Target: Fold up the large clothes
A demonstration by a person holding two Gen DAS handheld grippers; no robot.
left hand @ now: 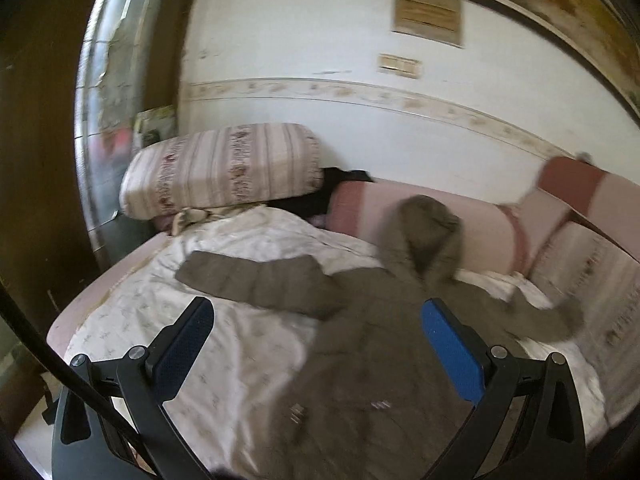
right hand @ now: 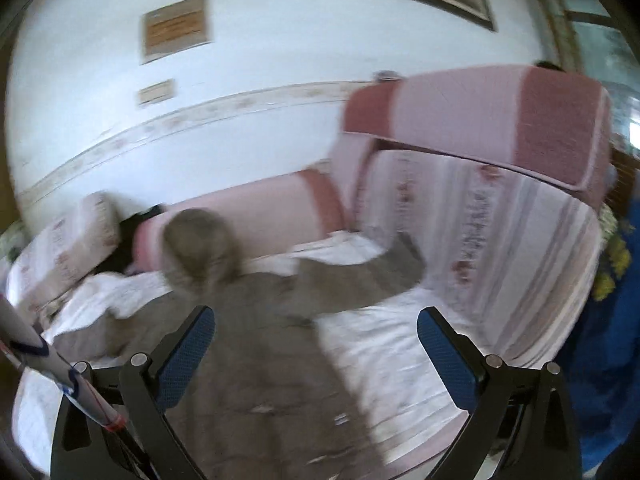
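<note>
Two grippers are yours, both with fingers spread wide and holding nothing. In the left wrist view, the left gripper [left hand: 316,322] sits at lower centre over the olive jacket [left hand: 360,340], spread flat on the white sheet [left hand: 224,340], sleeves out, hood toward the wall. The right gripper [right hand: 314,330] hovers above the same jacket [right hand: 264,360].

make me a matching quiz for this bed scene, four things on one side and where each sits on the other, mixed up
Things:
1. grey-brown hooded padded coat
2. striped floral pillow
3. dark-framed picture
4. folded pink blanket

Places:
A. hanging on the white wall
B. atop the striped bedding stack
C. spread flat on the white sheet
D. at the bed's left end

Pairs: 1-C, 2-D, 3-A, 4-B
</note>
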